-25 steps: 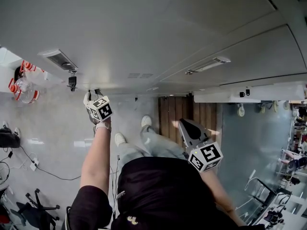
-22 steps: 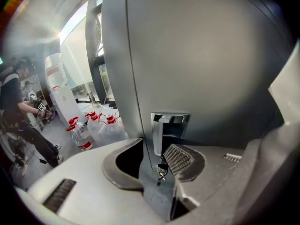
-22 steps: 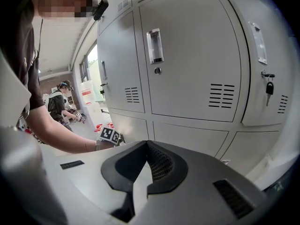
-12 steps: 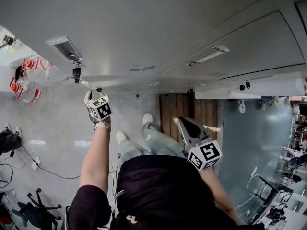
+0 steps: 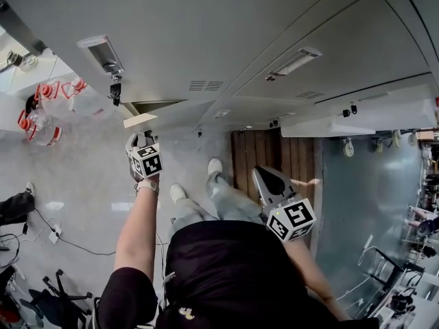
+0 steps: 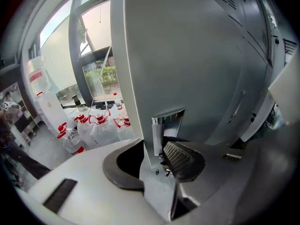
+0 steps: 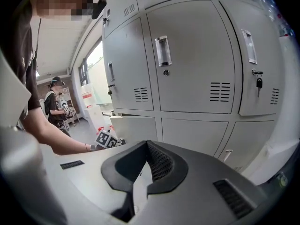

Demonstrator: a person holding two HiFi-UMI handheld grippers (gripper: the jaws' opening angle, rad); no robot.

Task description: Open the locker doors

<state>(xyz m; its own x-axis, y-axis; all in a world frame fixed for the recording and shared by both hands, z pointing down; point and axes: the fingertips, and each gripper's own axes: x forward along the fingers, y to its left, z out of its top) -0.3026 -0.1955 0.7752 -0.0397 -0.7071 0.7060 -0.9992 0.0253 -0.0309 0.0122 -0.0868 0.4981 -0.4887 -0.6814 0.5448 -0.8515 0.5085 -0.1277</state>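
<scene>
A bank of grey lockers (image 5: 226, 40) fills the top of the head view. One low locker door (image 5: 142, 120) stands ajar, with a dark gap behind it. My left gripper (image 5: 139, 138) is at that door's free edge. In the left gripper view the door edge with its latch (image 6: 161, 128) stands between the jaws of the left gripper (image 6: 152, 161), which have just been opening and stand wide, not pressing on it. My right gripper (image 5: 264, 177) hangs over the floor, shut and empty. From the right gripper view (image 7: 149, 165) the ajar door (image 7: 133, 125) shows at lower left.
Several big water bottles with red caps (image 5: 48, 108) stand left of the lockers. A brown wooden floor strip (image 5: 267, 160) lies below the lockers. Cables (image 5: 48, 235) and a chair (image 5: 55, 300) are at the lower left. Another person (image 7: 58, 107) stands far off.
The low locker door has swung out from the locker front, and a dark gap now shows behind it. My left gripper has drawn back with the door's edge. The right gripper barely shifted.
</scene>
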